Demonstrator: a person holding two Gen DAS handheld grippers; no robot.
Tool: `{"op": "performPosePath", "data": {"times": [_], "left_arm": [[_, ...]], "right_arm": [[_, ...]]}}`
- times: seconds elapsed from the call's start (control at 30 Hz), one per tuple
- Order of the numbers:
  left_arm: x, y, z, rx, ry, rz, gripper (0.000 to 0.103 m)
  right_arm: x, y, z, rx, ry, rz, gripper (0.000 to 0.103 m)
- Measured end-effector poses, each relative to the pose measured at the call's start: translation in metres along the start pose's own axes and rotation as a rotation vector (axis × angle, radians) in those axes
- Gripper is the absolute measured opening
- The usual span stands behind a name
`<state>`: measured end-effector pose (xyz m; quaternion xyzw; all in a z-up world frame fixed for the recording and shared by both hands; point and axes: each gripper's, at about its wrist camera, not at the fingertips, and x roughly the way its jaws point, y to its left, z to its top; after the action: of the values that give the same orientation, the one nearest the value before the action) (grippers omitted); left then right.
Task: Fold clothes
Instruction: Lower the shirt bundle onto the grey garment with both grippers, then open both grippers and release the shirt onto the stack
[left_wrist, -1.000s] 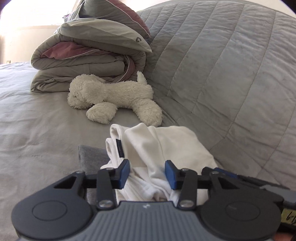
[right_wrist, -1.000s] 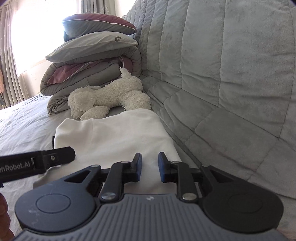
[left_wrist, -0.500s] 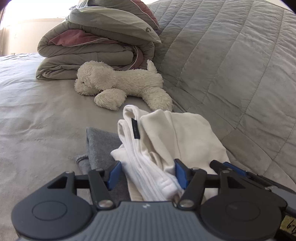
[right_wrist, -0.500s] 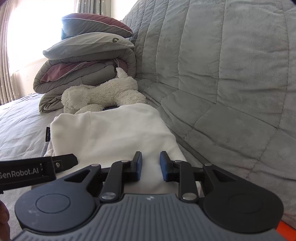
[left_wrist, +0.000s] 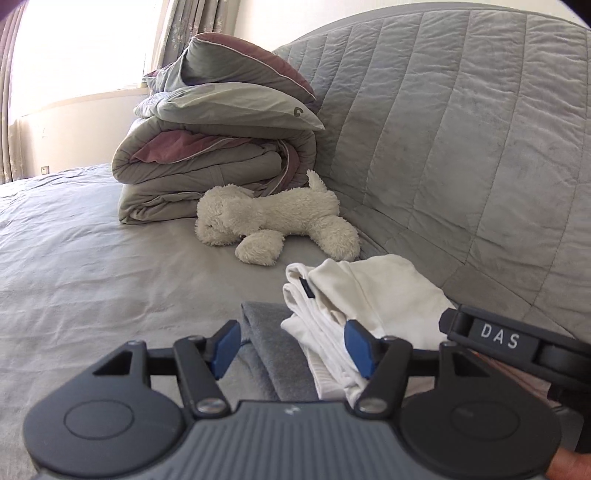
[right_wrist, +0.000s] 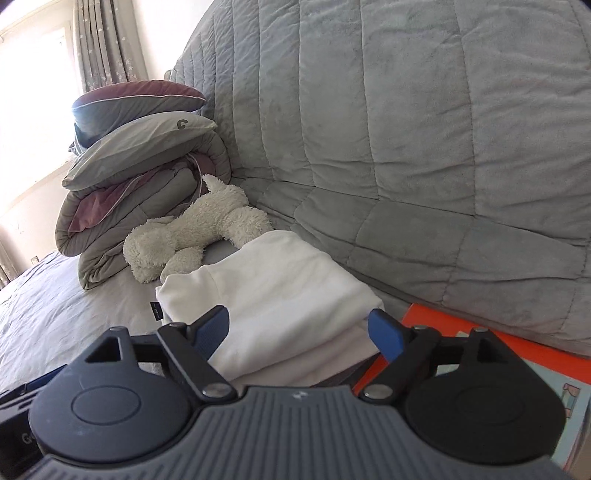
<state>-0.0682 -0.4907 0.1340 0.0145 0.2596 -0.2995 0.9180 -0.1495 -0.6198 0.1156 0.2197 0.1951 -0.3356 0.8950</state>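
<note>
A folded white garment (left_wrist: 373, 295) lies on the grey bed beside the quilted headboard, on top of a folded grey garment (left_wrist: 273, 354). My left gripper (left_wrist: 291, 345) is open just in front of the pile's near left corner, with nothing pinched. In the right wrist view the same white garment (right_wrist: 280, 299) lies flat, a paler layer under it. My right gripper (right_wrist: 301, 332) stands open, its blue pads (right_wrist: 384, 334) either side of the pile's near edge. The right gripper's body (left_wrist: 517, 343) shows at the right of the left wrist view.
A white plush dog (left_wrist: 273, 221) lies just beyond the clothes, with stacked pillows and a rolled duvet (left_wrist: 218, 140) behind it. The quilted grey headboard (right_wrist: 406, 147) rises on the right. An orange-edged book (right_wrist: 517, 354) lies at the headboard's foot. The bed sheet (left_wrist: 92, 266) stretches left.
Both grippers have opened wider and pulled back from the white garment. The right gripper, nearly shut before, now stands wide open. The orange book has come into the right view.
</note>
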Motion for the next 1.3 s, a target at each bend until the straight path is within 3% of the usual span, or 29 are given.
{"op": "performPosePath", "data": {"times": [0.13, 0.27, 0.47, 0.67, 0.8, 0.9, 1.03, 1.3], "left_arm": [[-0.025, 0.005, 0.003, 0.001, -0.004, 0.009, 0.064], [-0.049, 0.012, 0.001, 0.004, -0.019, 0.039, 0.072], [-0.067, 0.023, -0.016, 0.035, 0.008, 0.098, 0.081], [-0.074, 0.024, -0.027, 0.068, 0.001, 0.104, 0.094], [-0.082, 0.030, -0.032, 0.031, 0.007, 0.080, 0.102], [-0.089, 0.033, -0.037, 0.006, 0.000, 0.063, 0.102], [-0.089, 0.034, -0.045, 0.013, 0.023, 0.056, 0.102], [-0.083, 0.047, -0.052, 0.003, 0.050, 0.104, 0.102]], "right_arm": [[-0.026, 0.000, 0.001, 0.101, 0.021, -0.033, 0.086], [-0.050, 0.007, -0.011, 0.097, 0.024, 0.000, 0.103], [-0.058, 0.006, -0.035, 0.007, 0.025, 0.015, 0.103], [-0.061, -0.004, -0.037, -0.033, 0.002, -0.042, 0.103], [-0.064, -0.003, -0.039, -0.064, 0.002, 0.001, 0.103], [-0.066, 0.002, -0.039, -0.118, 0.005, -0.004, 0.103], [-0.068, 0.008, -0.041, -0.181, -0.009, -0.075, 0.103], [-0.067, 0.018, -0.046, -0.232, -0.009, -0.050, 0.103]]}}
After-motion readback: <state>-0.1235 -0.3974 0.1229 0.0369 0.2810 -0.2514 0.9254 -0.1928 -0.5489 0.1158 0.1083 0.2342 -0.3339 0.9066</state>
